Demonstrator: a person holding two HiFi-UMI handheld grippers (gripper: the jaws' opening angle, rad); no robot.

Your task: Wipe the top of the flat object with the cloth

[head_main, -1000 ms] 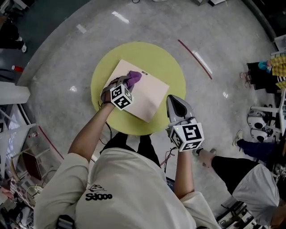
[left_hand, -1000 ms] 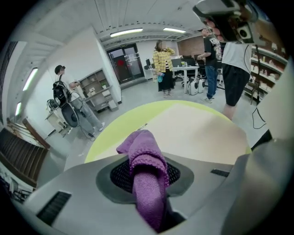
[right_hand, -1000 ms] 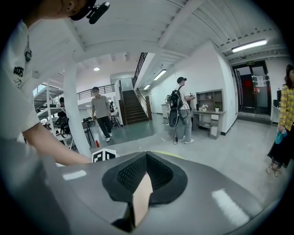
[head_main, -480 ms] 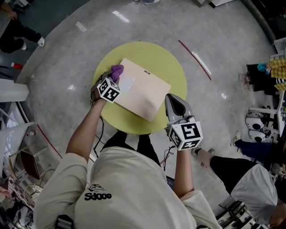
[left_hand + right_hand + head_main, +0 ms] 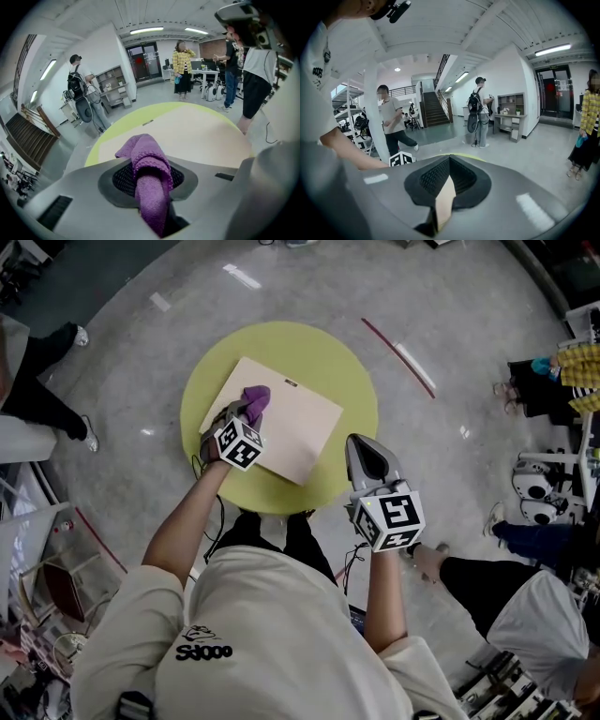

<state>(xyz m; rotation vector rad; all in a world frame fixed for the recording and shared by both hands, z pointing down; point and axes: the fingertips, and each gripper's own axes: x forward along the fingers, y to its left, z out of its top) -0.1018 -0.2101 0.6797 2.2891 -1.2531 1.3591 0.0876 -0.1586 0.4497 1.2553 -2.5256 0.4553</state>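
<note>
A beige flat board (image 5: 291, 418) lies on a round yellow table (image 5: 347, 381). My left gripper (image 5: 246, 413) is shut on a purple cloth (image 5: 255, 397), which rests on the left part of the board. In the left gripper view the cloth (image 5: 146, 157) bulges out between the jaws of the left gripper (image 5: 152, 187), with the board (image 5: 197, 133) beyond. My right gripper (image 5: 362, 448) hovers shut over the table's near right edge, beside the board's right corner. In the right gripper view a sliver of beige shows through the slit of the right gripper (image 5: 446, 190).
The table stands on a grey polished floor with a red strip (image 5: 398, 357). A person in black trousers (image 5: 487, 592) stands close at the right, another (image 5: 42, 395) at the left. Shelving and clutter (image 5: 37, 587) fill the lower left. More people (image 5: 183, 63) stand farther off.
The left gripper swept the cloth from mid-board to the board's left corner, then came back a little onto the board. The right gripper stayed put.
</note>
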